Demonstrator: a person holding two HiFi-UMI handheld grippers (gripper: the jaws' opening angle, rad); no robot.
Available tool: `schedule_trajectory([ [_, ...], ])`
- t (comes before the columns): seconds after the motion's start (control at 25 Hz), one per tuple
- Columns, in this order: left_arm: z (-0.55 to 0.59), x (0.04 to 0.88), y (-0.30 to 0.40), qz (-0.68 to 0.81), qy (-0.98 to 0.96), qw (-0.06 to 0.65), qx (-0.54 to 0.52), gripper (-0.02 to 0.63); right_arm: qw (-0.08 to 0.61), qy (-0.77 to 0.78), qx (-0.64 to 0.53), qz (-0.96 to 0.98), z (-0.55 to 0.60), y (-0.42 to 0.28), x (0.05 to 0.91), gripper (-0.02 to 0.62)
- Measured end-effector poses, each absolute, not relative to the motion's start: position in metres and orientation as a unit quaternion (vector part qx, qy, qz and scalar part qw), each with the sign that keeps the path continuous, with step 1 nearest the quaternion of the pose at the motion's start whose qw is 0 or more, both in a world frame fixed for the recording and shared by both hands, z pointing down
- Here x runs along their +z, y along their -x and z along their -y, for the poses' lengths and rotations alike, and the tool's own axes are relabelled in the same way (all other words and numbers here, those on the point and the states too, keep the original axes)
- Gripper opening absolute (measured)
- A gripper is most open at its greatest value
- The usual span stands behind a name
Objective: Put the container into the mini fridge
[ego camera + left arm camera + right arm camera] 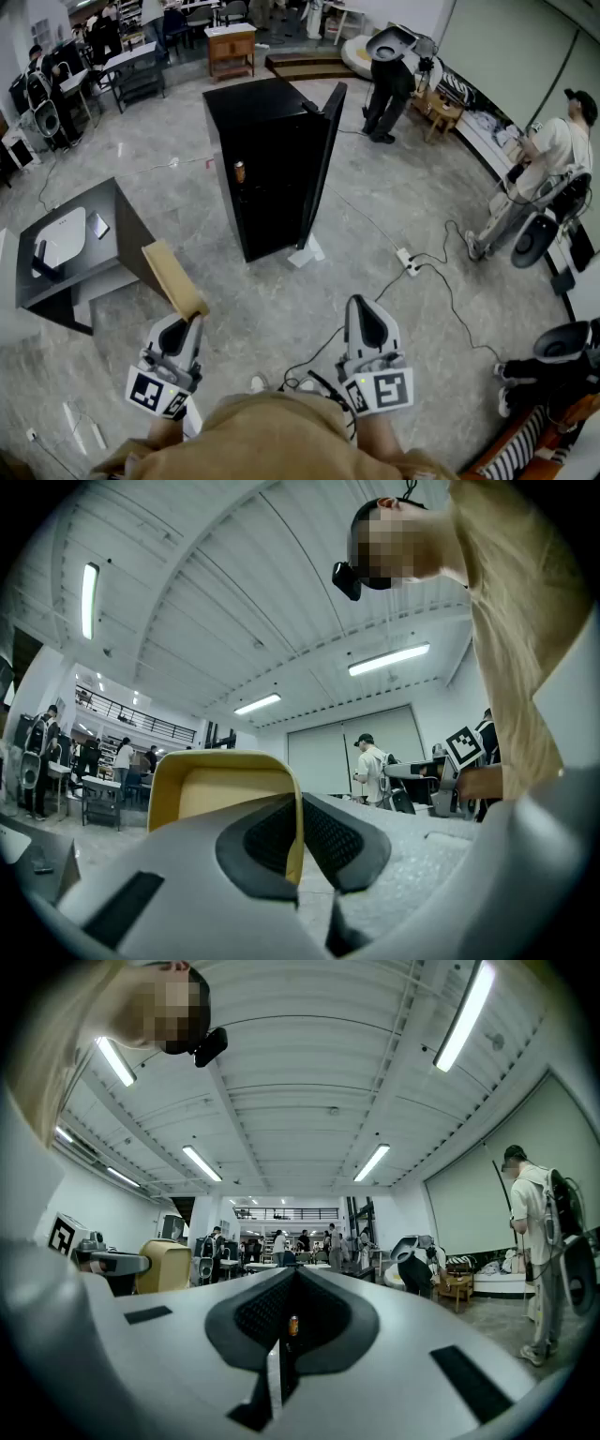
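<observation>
Lower left of head view: our left gripper [187, 324] clamps the yellow container [174, 278] by its wall | lower centre: right gripper [364, 306] closed, empty | upper centre: black mini fridge [267, 178], door open.

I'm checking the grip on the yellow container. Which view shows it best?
The left gripper view: the container looms close, with the jaws of the left gripper shut on its wall. The head view shows the container whole but small. The right gripper view catches it only tiny, at left.
</observation>
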State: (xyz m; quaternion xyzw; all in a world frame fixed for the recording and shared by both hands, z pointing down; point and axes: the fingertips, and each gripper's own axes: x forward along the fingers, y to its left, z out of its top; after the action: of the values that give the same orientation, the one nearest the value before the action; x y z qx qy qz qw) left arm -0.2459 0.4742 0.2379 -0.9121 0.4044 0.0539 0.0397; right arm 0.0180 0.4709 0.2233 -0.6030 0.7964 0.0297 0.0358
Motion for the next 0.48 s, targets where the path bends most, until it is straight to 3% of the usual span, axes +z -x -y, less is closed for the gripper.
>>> schedule_trajectory([
  [0.48, -0.449, 0.238, 0.273, -0.406, 0.911, 0.043, 0.063, 0.011, 0.03, 0.593, 0.04, -0.803, -0.443, 0.015, 0.218, 0.002],
])
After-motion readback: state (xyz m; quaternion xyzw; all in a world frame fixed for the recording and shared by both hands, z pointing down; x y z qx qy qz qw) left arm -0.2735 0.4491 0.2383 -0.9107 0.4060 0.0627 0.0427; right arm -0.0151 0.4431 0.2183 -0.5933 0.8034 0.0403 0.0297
